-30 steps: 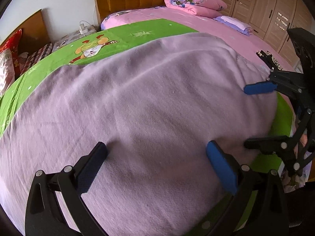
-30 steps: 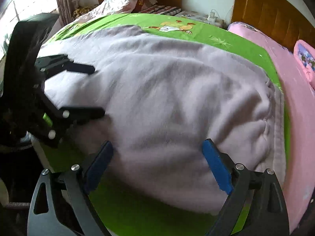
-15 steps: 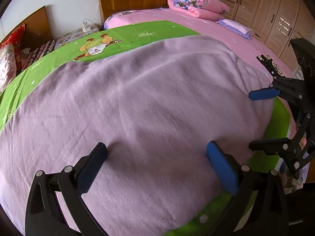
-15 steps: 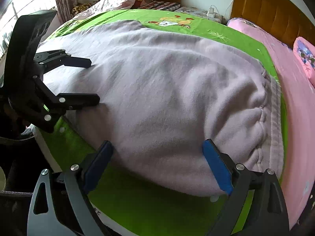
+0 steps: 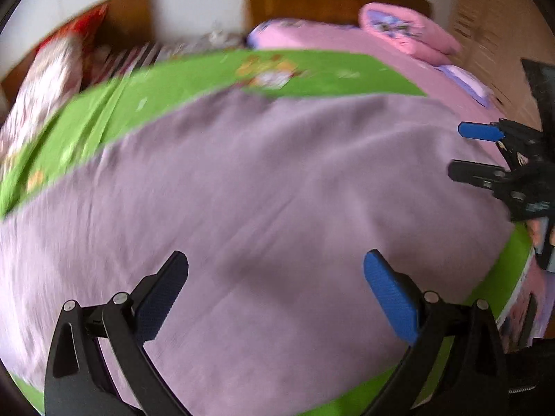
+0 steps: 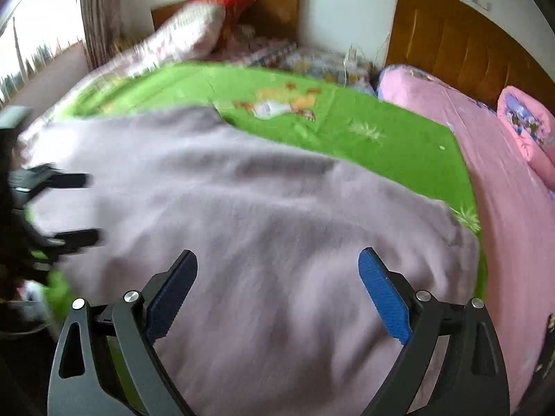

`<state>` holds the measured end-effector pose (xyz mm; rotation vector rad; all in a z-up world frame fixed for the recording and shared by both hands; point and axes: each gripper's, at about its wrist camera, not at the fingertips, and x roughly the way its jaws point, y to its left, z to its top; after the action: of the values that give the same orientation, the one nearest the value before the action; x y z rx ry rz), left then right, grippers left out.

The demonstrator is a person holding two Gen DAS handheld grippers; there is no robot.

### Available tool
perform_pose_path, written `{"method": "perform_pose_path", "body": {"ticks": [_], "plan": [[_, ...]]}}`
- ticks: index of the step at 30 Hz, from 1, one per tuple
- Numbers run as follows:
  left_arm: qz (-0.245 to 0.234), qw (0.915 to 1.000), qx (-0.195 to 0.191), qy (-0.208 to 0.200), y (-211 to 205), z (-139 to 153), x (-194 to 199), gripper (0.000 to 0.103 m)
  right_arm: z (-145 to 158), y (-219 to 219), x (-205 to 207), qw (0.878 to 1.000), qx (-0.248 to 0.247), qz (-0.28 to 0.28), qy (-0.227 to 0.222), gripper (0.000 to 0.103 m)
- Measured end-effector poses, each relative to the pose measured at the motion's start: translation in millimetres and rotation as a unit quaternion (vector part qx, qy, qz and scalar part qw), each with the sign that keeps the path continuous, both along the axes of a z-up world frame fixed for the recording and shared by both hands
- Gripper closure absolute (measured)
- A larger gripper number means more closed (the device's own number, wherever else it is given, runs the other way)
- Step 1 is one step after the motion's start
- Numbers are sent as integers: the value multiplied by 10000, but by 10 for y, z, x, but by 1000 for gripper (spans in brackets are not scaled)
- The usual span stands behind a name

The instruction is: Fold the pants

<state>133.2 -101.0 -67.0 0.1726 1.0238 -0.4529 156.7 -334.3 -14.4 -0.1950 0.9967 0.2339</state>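
- Left gripper (image 5: 275,277): jaws spread wide, nothing between the pads, poised over the near half of the pants (image 5: 277,190). In its own view the cloth fills everything from 7 to 4 o'clock.
- Risk here: with both grippers empty, a grab in mid-cloth would likely catch only the top layer, so the fold drags crooked. Cause: no edge or hem sits between the pads.
- Risk two: both views are motion-blurred, so a pinch made at this speed could miss or bunch the fabric.
- Pants: pale lilac, soft fleecy knit, spread flat and broad over the green sheet (image 5: 329,76), a few shallow creases, no fold visible yet. Waistband and leg ends can't be told apart in this blur.
- Pink bed (image 6: 503,190) lies beside the green sheet, at 3 o'clock in the right view; the cloth's edge stops just short of it.
- Right gripper (image 6: 277,277): jaws spread too, holding nothing, over the cloth's right end, well apart from the left one.
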Motion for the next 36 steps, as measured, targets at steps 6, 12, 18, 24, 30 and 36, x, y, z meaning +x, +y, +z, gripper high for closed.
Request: {"method": "perform_pose_path", "body": {"ticks": [6,12,18,24,30,36], "plan": [[-343,9991,187,-151,140,-75,-352,2,-221,-223,-64,9992,192,124,314,11],[626,9971,-242,-370,1056,173,-204,2,102,83,-69,9999,-105,-92,96,11],[2206,9707,-954,-50,2257,31,-4,2,235,1161,162,9952,347,893,-195,11],[1428,9853,-915,-186,2201,43,-357,2,74,2247,351,9865,220,1620,-77,11],[3100,9332,-1674,-715,3597,211,-622,2,226,3609,289,9555,537,2892,-217,11],[5775,7872,-2073,-623,5060,-22,-1412,2,228,5192,-158,8694,370,4906,-453,17]]}}
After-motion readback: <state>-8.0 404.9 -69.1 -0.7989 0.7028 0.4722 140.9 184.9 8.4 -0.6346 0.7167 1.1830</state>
